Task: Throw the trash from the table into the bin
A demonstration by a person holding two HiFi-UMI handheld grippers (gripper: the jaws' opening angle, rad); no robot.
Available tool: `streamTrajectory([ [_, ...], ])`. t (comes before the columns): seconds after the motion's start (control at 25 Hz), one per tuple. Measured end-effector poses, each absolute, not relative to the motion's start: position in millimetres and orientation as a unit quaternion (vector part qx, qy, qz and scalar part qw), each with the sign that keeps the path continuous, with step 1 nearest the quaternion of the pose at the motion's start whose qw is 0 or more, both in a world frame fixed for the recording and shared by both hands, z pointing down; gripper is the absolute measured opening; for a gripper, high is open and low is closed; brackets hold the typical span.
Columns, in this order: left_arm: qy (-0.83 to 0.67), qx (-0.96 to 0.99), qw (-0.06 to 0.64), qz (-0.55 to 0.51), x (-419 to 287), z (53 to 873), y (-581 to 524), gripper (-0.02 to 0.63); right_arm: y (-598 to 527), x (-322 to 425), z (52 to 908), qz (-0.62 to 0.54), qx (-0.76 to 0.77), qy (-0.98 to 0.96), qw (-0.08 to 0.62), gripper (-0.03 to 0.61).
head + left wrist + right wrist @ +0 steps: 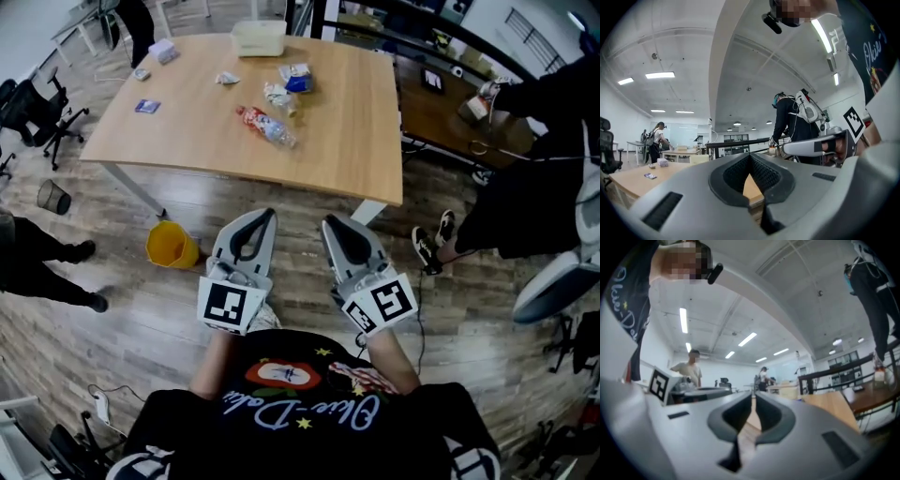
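Trash lies on the wooden table (197,141): a crushed plastic bottle with a red label (266,125), a crumpled wrapper (280,98), a blue-and-white packet (298,77), a small white scrap (227,79) and a small blue card (146,106). A yellow bin (172,246) stands on the floor by the table's near left leg. My left gripper (262,216) (750,155) and right gripper (331,223) (753,395) are side by side over the floor, short of the table's near edge. Both point level at the table, shut and empty.
A white box (259,37) and a pale packet (163,50) sit at the table's far side. A black mesh bin (53,196) and an office chair (39,105) stand left. One person's legs (45,264) are at left, another seated person (525,187) at right by a dark desk (441,108).
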State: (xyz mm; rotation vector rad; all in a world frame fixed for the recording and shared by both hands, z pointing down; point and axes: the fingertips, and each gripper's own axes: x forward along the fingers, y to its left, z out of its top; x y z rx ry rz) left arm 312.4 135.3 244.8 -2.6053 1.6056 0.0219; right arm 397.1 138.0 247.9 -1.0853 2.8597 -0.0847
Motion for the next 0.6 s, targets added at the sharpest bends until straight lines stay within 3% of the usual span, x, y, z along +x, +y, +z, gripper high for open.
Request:
streamTrajectory([
  [0.6, 0.484, -0.874, 0.051, 0.009, 221.3, 238.6, 38.6, 0.011, 42.2, 288.0, 244.7, -0.028, -0.376, 0.926, 0.037, 0.008],
])
